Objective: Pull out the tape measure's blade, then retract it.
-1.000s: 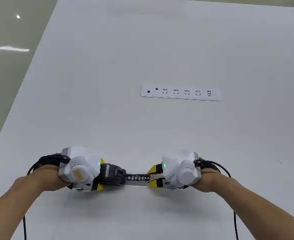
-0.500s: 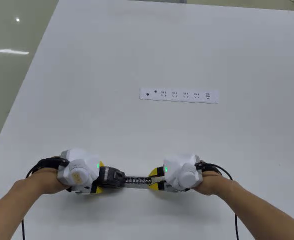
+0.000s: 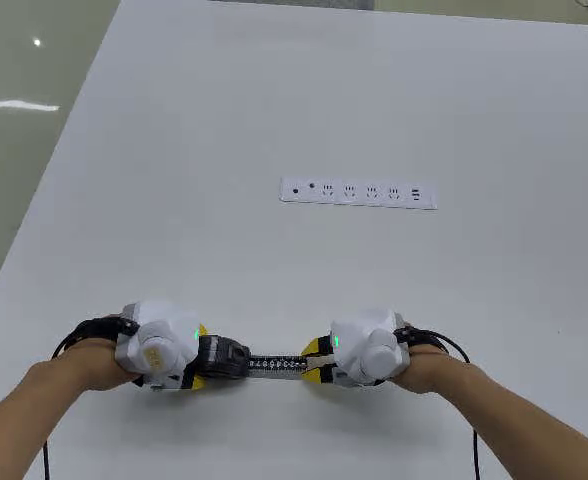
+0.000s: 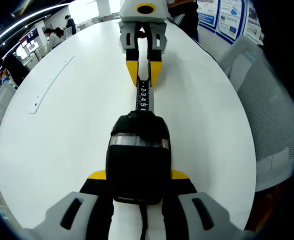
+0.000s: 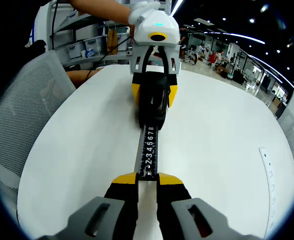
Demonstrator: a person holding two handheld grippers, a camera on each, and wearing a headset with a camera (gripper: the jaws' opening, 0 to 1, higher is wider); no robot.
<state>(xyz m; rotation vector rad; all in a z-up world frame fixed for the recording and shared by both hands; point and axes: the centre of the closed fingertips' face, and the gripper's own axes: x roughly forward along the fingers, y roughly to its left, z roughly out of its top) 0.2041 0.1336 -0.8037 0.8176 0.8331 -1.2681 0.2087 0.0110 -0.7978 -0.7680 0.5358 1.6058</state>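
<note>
Near the counter's (image 3: 274, 100) front edge, mid pull-out: clamps tape measure (image 3: 229, 357) in left gripper (image 3: 202, 355), pinches blade (image 3: 274, 363) by its tip in right gripper (image 3: 316, 360). Next, likely calls for drawing apart in line, then easing back.

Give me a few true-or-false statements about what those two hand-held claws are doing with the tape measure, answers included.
1. The left gripper is clamped on the black tape measure case. True.
2. The right gripper is open and holds nothing. False: it pinches the end of the blade.
3. The blade is wholly inside the case. False: a short numbered length spans the gap between the grippers.
4. A white power strip lies on the table beyond the grippers. True.
</note>
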